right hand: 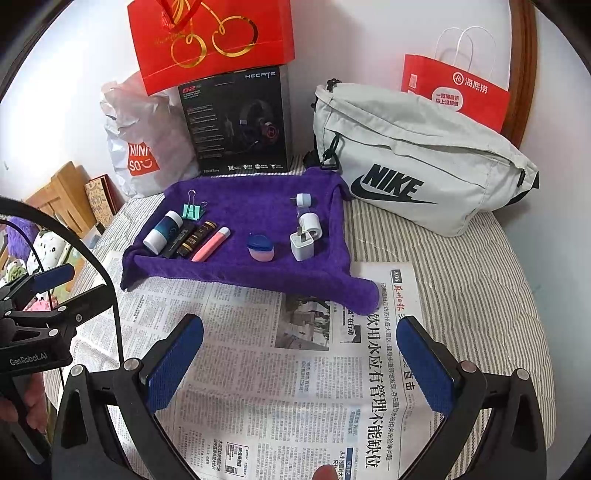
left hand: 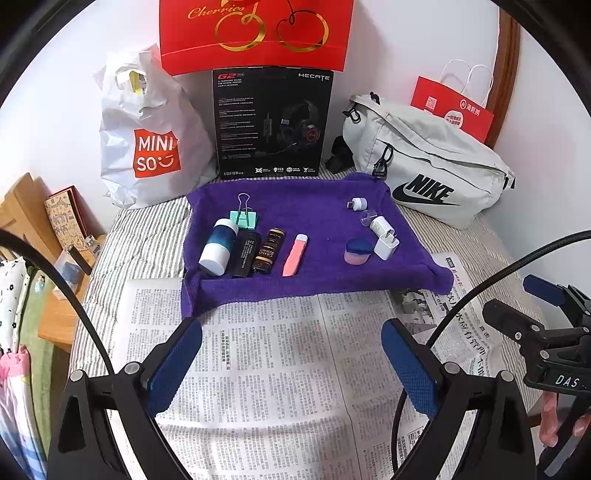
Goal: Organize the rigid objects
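Note:
A purple towel (left hand: pixel 306 210) (right hand: pixel 258 206) holds the small items. On its left lie a blue-and-white bottle (left hand: pixel 218 246) (right hand: pixel 162 232), a black tube (left hand: pixel 245 254), a brown-and-gold tube (left hand: pixel 269 251) (right hand: pixel 196 236) and a pink tube (left hand: pixel 294 254) (right hand: pixel 211 244), with a green binder clip (left hand: pixel 243 218) (right hand: pixel 193 211) behind. On its right sit a pink jar with a blue lid (left hand: pixel 357 251) (right hand: pixel 260 248), a white charger (left hand: pixel 386 246) (right hand: pixel 302 244) and small white adapters (left hand: pixel 357 204) (right hand: pixel 304 200). My left gripper (left hand: pixel 291 365) and right gripper (right hand: pixel 300 365) hover open over the newspaper, empty.
Newspaper (left hand: pixel 266 369) (right hand: pixel 295 369) covers a striped bed (right hand: pixel 461 295). Behind the towel stand a white Miniso bag (left hand: pixel 147 140), a black headset box (left hand: pixel 271 122), a red gift bag (left hand: pixel 255 33), a grey Nike bag (right hand: pixel 417 155) and a red paper bag (right hand: pixel 454 92). Wooden furniture (left hand: pixel 22 214) stands left.

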